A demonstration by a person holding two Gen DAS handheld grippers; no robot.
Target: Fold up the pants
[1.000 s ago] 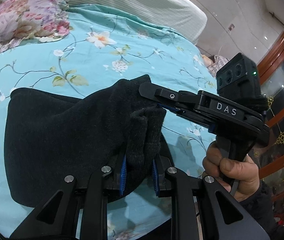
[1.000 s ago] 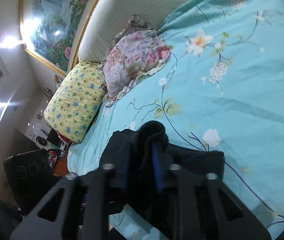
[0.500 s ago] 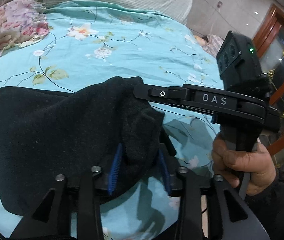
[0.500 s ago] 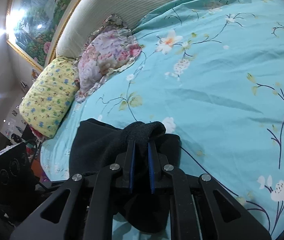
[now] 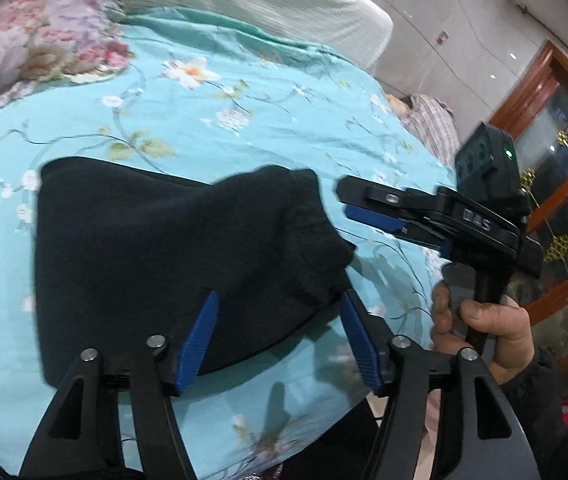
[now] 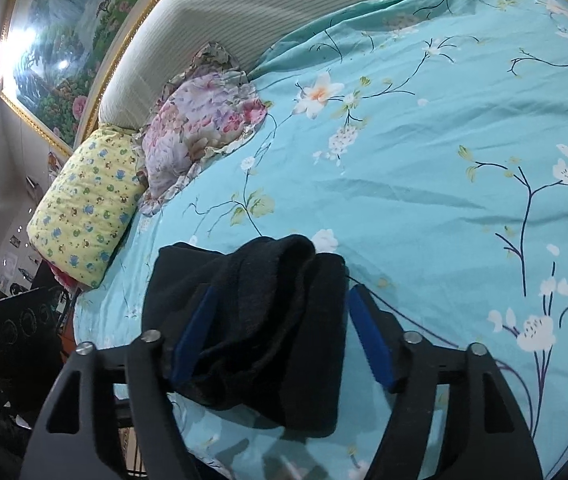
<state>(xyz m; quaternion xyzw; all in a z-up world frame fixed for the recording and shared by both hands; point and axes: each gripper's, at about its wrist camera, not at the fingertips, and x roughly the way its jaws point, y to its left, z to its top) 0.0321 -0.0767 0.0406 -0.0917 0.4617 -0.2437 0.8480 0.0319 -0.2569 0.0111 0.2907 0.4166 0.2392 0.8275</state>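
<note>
A turquoise floral bedspread [image 6: 423, 168] fills both views, headboard [image 6: 212, 16] and painting [image 6: 56, 40] behind. Two pillows [image 6: 204, 128] lie near the headboard. The folded black pants [image 5: 156, 264] lie on the spread's near edge. Both the left gripper [image 5: 276, 332] and right gripper [image 6: 280, 332] have just been opening; jaws stand apart around loose cloth.
</note>
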